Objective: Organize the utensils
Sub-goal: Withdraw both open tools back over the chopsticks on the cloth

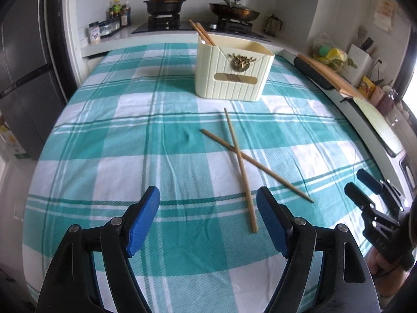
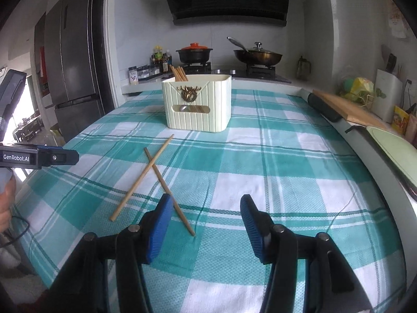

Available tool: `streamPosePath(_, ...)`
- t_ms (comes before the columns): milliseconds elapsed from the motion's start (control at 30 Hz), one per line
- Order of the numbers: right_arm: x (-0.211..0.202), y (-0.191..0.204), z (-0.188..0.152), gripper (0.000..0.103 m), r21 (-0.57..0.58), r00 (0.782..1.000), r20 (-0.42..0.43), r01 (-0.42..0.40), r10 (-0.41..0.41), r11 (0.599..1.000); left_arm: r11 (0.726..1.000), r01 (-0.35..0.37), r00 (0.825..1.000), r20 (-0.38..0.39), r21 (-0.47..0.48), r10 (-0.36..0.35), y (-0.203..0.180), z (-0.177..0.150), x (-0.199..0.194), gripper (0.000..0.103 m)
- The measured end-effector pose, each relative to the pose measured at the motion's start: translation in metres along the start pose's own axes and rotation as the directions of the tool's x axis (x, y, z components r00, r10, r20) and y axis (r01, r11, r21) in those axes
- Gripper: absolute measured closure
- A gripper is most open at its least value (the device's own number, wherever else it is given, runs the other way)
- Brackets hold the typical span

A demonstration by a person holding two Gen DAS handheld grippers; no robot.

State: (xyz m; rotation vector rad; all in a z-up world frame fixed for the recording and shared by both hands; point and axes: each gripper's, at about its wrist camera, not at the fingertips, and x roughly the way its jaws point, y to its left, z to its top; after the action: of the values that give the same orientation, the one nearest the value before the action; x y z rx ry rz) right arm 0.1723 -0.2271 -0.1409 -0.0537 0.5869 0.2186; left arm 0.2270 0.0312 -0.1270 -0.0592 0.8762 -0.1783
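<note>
I see two wooden chopsticks (image 1: 241, 165) lying crossed in the middle of the frame. Above them stands a cream box (image 1: 232, 71) with more chopsticks (image 1: 202, 32) sticking out.

White lettering "GenRobot.AI" stands on the dark side of the left gripper (image 2: 39, 156), seen at the left edge of the right wrist view. In the left wrist view the right gripper (image 1: 365, 193) carries small pale digits on its black body, seemingly "045", not certain. No other text is legible.
</note>
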Motion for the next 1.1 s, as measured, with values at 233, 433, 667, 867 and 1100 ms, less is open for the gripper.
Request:
streamPosePath(233, 0.006, 0.000, -0.007, 0.048, 0.009, 1.000, -0.005, 0.013, -0.013, 1.000, 1.000, -0.010, 1.000, -0.003, 0.008, 0.010, -0.005, -0.005, 0.007, 0.025)
streamPosePath(433, 0.012, -0.003, -0.016, 0.048, 0.036, 1.000, -0.026, 0.005, -0.004, 0.999, 1.000, -0.020, 0.999, -0.030, -0.001, 0.020, -0.003, -0.006, 0.019, 0.025)
streamPosePath(667, 0.007, -0.020, -0.016, 0.048, 0.095, 1.000, -0.002, 0.023, -0.023, 0.995, 0.999, 0.017, 0.998, -0.057, -0.027, -0.019, -0.002, -0.006, 0.029, 0.025)
streamPosePath(867, 0.013, -0.026, -0.017, 0.048, 0.122, 1.000, -0.019, 0.014, -0.012, 0.992, 0.998, 0.052, 0.992, -0.119, 0.020, -0.049, -0.011, 0.002, 0.058, 0.025)
streamPosePath(1100, 0.013, -0.016, -0.019, 0.048, 0.069, 0.999, -0.041, -0.001, 0.004, 0.998, 0.993, -0.003, 0.991, -0.133, 0.119, 0.019, -0.037, 0.022, 0.112, 0.034)
